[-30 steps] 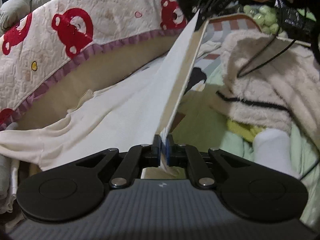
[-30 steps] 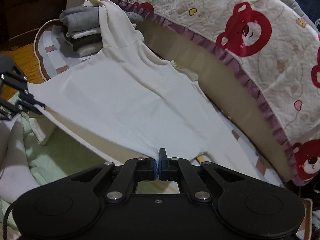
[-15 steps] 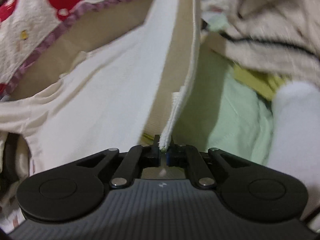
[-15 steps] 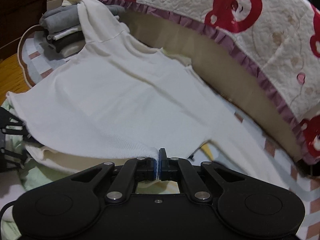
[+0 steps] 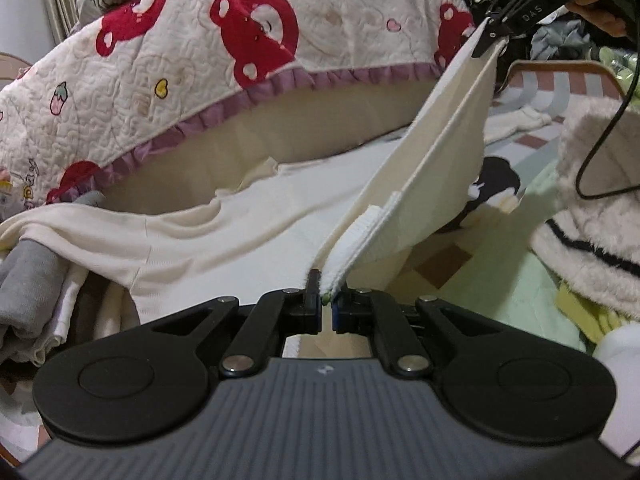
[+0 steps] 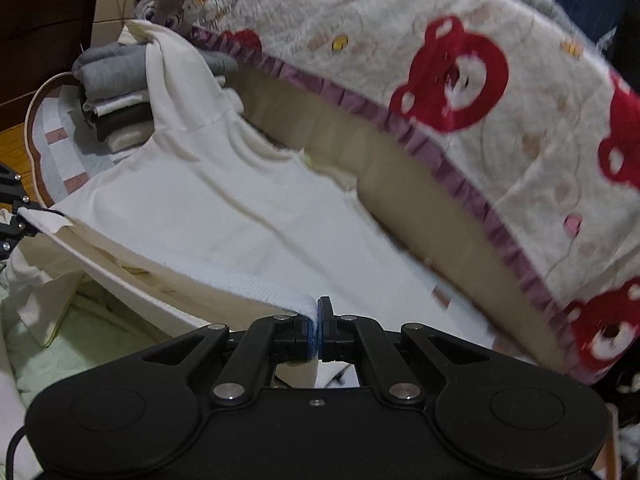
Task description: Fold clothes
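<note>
The top was plain cream with a whiter ribbed hem, and the quilt behind it was off-white with big red bears, little hearts and a purple frill. Folded pile was greys and white, fluffy sweater cream with black stripes.

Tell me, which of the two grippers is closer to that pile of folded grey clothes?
Left. The left gripper clamps the cream top at its hem corner next to the grey pile. The right gripper clamps the hem's other corner, with the top's width between it and the pile.
</note>
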The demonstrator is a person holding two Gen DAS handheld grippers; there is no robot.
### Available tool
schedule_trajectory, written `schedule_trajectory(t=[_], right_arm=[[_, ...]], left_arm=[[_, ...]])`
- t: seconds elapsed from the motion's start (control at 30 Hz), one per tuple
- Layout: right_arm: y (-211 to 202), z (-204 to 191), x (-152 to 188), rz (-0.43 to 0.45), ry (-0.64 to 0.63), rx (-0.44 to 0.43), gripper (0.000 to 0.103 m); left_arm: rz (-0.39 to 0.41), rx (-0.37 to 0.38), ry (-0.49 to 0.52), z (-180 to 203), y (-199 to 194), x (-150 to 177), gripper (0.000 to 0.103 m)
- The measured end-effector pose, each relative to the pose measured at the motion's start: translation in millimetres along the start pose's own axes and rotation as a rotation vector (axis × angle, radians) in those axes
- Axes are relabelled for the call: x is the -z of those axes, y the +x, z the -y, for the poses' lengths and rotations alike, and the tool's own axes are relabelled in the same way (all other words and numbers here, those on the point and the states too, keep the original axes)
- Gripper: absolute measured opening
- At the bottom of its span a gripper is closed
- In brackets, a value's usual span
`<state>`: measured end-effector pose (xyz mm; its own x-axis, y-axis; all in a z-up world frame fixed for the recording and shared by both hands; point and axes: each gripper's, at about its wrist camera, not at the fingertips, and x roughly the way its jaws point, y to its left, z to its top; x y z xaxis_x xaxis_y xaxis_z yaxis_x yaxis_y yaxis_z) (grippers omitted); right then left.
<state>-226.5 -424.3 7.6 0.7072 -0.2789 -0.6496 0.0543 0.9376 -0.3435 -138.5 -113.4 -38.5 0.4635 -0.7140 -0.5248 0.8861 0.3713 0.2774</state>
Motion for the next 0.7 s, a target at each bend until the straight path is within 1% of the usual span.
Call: schedule_trajectory(t=[0.07,0.13,0.17,0.27,0.3,0.37,0.43,0.47,0.57,0.63,0.7], right_arm=[[-6.6,0.5,-2.7,0.020,-0.003,0.011,0.001],[-11.8,1.9,-3.6,0.031,0.001,0.013,0.001],[-14.3,2.3,-3.8,0.033,0.000,0.013,0.001],[-22.9,-1.2,1.0,0.018,-0.004,0.017,0.001],[-24.2,-3.5,6.7,-0.002,-0.002,0.011,0.001],[-24.5,-8.9,21.9,-0.053,0.006,-0.006,0.001],[-19.8,-17.3,43.2,-0.128,0.008,-0.032,0.001],[-16.3,-20.9,54.0,-0.168,0.014,-0.046,0.001],[-5.0,-29.5,80.6,-0.266,0.031,-0.084,0.001],[0.6,-36.0,87.5,-0.294,0.024,-0.102,0.001],[5.7,-39.9,89.5,-0.306,0.023,-0.117,0.001]], left_arm=[[0.019,-0.007,-0.012,-6.8,-3.8,-4.8,0.004],[0.016,0.017,-0.002,-3.8,-8.0,-4.5,0.004],[0.012,0.043,0.008,-0.4,-10.6,-3.4,0.004],[-0.031,0.138,0.085,18.7,-15.1,5.2,0.004],[-0.051,0.178,0.111,26.3,-15.6,10.3,0.003],[-0.113,0.259,0.125,38.3,-10.9,21.9,0.003],[-0.199,0.367,0.096,40.7,-1.4,32.9,0.003],[-0.222,0.378,0.087,37.6,0.3,35.4,0.004],[-0.269,0.367,0.069,24.2,2.2,39.8,0.005],[-0.299,0.359,0.057,15.4,3.4,42.8,0.006],[-0.305,0.350,0.018,12.9,5.4,42.1,0.007]])
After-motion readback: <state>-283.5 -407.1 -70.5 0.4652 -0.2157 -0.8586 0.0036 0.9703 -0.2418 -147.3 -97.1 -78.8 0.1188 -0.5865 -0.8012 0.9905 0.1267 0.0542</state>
